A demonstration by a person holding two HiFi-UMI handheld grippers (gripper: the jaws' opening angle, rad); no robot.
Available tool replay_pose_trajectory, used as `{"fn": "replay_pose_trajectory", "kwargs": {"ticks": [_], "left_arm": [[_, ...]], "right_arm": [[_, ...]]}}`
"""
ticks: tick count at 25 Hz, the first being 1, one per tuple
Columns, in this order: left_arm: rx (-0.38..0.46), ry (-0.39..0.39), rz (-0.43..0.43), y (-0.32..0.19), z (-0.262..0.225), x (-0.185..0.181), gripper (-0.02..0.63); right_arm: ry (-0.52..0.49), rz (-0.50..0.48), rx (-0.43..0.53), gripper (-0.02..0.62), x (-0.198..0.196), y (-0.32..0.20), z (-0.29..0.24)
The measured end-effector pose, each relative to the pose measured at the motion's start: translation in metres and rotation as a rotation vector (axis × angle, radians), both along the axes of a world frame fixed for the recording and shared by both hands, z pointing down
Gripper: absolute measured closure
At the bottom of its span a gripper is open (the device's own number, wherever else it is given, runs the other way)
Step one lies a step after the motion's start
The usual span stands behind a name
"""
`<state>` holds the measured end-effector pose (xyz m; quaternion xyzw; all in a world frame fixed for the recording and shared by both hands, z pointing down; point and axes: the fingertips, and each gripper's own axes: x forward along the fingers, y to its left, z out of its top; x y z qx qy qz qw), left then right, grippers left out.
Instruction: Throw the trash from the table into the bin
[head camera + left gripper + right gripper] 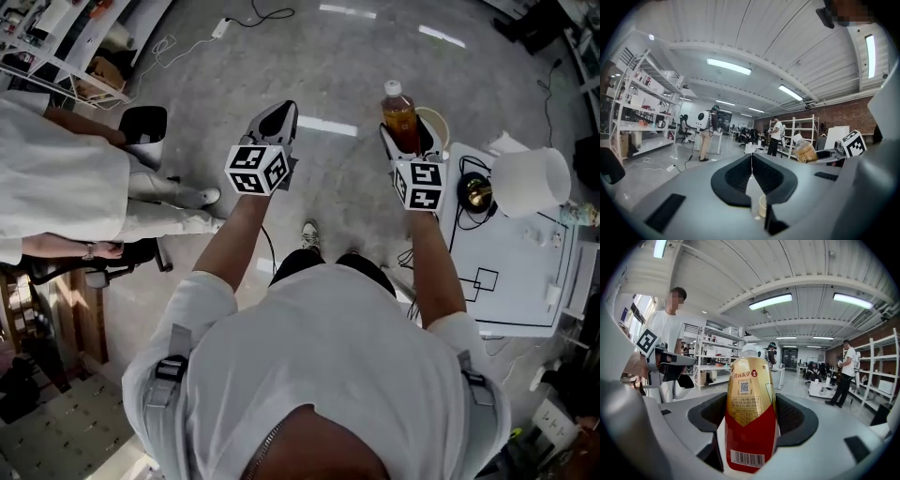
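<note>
The left gripper [751, 161] had its jaws fully together, with nothing between the pads. The right gripper [751, 408] was clamped on the bottle [750, 380], with one pad pressing each side of its lower body. The bottle stood upright in the jaws. It had a white cap on top, a gold upper label, and a red lower label whose barcode faced the camera.

In the head view, you had both grippers extended forward over the grey floor [347, 66], side by side and apart. The bottle was off the table [511, 281], near its left edge. This white table lay to your right, beside your right forearm.

A white tub-shaped container [532, 181] stood at the far end of the table. A cream round rim [437, 127] showed just behind the bottle. Whether either item was the bin could not be determined.

A person in white clothing [56, 178] stood to your left, well apart from the left gripper.
</note>
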<state>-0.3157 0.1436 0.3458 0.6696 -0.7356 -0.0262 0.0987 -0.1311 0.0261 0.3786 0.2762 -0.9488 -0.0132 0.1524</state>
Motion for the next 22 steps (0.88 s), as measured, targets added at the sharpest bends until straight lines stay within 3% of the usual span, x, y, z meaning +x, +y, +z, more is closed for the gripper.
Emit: {"fn": "replay_pose_trajectory", "kwargs": {"ticks": [4,11,22], "left_arm": [[-0.001,0.006,0.078,-0.037,0.004,-0.03,0.594],[-0.035,0.025,0.186,-0.094,0.031,-0.047,0.594],[-0.116,0.051,0.249,-0.222,0.099,-0.03,0.594]], "right_arm": [[0.017,0.091,-0.001,0.264,-0.017,-0.027,0.008],[0.055,0.213,-0.043,0.264,-0.023,-0.069,0.04],[0.068,0.303,-0.112,0.264,-0.009,-0.182,0.113]]}}
